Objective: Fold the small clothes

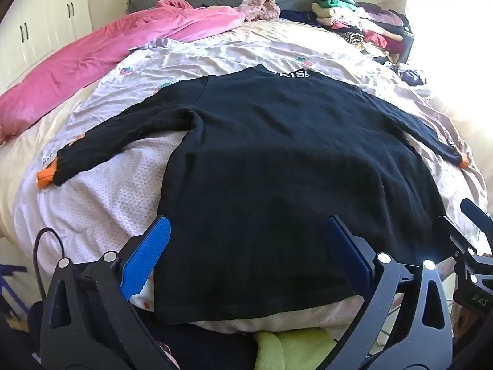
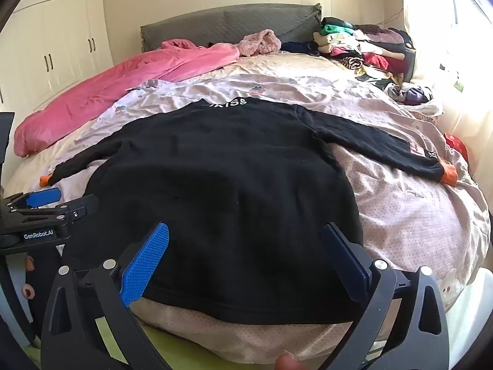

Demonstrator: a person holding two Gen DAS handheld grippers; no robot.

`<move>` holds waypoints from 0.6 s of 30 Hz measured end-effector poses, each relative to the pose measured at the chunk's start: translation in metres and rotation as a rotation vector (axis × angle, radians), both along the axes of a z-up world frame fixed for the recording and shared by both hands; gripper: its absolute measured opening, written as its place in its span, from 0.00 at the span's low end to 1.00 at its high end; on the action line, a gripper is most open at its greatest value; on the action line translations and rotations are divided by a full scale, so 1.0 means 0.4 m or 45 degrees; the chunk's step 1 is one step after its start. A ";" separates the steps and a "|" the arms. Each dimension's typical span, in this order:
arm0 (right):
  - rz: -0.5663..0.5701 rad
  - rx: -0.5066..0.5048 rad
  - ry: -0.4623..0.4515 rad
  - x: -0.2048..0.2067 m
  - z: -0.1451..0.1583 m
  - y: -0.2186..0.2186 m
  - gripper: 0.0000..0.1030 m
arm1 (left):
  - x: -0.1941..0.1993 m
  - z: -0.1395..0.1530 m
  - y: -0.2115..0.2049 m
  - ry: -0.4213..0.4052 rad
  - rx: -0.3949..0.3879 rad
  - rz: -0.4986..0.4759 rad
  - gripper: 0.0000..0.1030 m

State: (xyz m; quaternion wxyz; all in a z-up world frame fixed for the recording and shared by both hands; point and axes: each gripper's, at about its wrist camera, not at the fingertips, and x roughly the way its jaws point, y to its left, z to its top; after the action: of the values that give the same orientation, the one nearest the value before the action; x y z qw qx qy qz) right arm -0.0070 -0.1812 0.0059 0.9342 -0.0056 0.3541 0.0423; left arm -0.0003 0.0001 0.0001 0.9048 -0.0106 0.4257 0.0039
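From the left wrist view, the black long-sleeved knit sweater with orange cuffs [image 1: 271,160] lies spread flat on the bed's crumpled pale pink quilted cover [image 1: 101,203], collar away from the camera, both sleeves stretched out sideways. The left gripper [image 1: 246,243] hovers over the sweater's near-left hem with its jaws spread wide and nothing between them. The main risk is that a bite at the hem also takes in the cover beneath the sweater, dragging the bedding into the fold. The hem hangs just over the bed's edge, so a pull toward the camera could slide the whole sweater off.

From the right wrist view, the right gripper [image 2: 245,246] hangs above the sweater's near-right hem [image 2: 246,308], jaws likewise spread and empty. The left gripper shows at the sweater's left side. If the two lift unevenly, the body may skew and the sleeves fold in crooked. The bright pink duvet [image 2: 123,86] and the mixed pile of clothes [image 2: 363,52] lie well beyond the collar, unlikely to interfere.
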 end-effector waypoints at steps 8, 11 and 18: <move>-0.001 0.036 0.022 0.006 0.004 -0.018 0.96 | 0.000 0.012 0.000 0.002 -0.012 -0.003 0.91; -0.004 0.007 0.023 0.010 0.006 0.001 0.96 | 0.005 0.009 -0.001 0.001 -0.012 -0.007 0.91; 0.000 0.005 0.024 0.009 0.005 0.001 0.96 | -0.002 0.002 -0.013 -0.001 0.006 -0.021 0.91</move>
State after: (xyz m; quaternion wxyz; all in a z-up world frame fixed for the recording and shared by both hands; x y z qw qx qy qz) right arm -0.0033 -0.1807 0.0080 0.9309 -0.0032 0.3627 0.0431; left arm -0.0010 -0.0052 0.0009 0.9050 -0.0050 0.4254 -0.0024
